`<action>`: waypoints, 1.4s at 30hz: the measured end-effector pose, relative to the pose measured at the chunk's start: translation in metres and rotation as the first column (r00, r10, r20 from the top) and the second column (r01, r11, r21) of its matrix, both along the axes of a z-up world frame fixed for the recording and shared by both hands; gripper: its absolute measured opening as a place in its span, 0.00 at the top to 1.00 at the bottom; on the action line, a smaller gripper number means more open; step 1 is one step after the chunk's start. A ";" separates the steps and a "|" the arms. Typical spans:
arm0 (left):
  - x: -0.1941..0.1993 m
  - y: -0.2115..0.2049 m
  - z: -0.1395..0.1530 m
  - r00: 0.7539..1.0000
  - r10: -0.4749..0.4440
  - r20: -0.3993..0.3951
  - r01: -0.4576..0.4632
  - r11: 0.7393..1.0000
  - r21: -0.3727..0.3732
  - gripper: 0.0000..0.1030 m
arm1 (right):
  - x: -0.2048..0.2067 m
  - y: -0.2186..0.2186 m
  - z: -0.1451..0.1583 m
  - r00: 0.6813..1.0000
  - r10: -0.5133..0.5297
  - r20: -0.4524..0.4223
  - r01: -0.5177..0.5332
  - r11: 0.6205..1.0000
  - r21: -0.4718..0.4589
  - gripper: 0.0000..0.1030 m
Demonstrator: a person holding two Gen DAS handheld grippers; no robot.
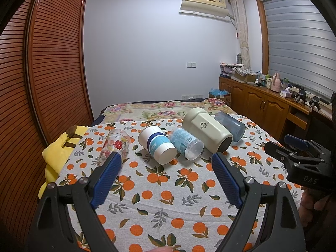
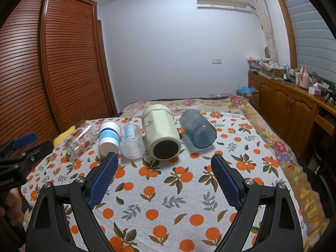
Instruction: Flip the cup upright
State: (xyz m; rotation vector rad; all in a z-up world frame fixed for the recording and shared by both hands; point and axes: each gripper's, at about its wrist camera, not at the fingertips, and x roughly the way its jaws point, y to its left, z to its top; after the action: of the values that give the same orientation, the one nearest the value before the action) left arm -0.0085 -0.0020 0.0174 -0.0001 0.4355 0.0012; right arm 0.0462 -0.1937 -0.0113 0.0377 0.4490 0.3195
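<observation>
On the white cloth printed with oranges and leaves (image 2: 168, 199) that covers the near part of the bed, five cups lie on their sides in a row, none upright. From the left: a clear glass tumbler with red flowers (image 1: 115, 146), a white cup with blue bands (image 1: 157, 145), a clear plastic cup with a pale blue label (image 1: 185, 142), a cream faceted mug with a dark base (image 2: 160, 135), and a translucent grey-blue plastic cup (image 2: 197, 128). The banded cup, the labelled cup and the cream mug lie close side by side, bases toward the cameras; the grey-blue cup lies just right of the mug. The left gripper (image 1: 167, 163) hovers over the cloth short of the row, its blue-padded jaws spread wide and holding nothing. The right gripper (image 2: 164, 163) is likewise wide apart and empty, facing the cream mug. A yellow plush toy (image 1: 56, 153) lies at the cloth's left edge, beside a brown slatted wardrobe (image 1: 50, 67).
</observation>
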 end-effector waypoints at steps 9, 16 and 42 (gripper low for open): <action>0.000 0.000 -0.001 1.000 0.000 0.000 0.000 1.000 0.001 0.14 | 0.000 0.000 0.001 1.000 0.001 -0.003 -0.001 1.000 0.003 0.11; -0.002 -0.002 0.003 1.000 -0.003 -0.002 0.003 1.000 0.002 0.14 | 0.000 0.000 0.000 1.000 0.000 -0.001 0.000 1.000 0.002 0.11; 0.049 0.011 -0.026 0.988 -0.085 -0.130 0.084 0.996 -0.012 0.14 | 0.053 0.025 0.006 0.990 0.102 -0.092 -0.111 0.989 -0.095 0.11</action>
State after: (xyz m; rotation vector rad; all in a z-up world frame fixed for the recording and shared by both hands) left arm 0.0404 0.0090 -0.0086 0.0123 0.5660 -0.0845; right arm 0.0988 -0.1683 -0.0051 -0.0709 0.5545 0.4013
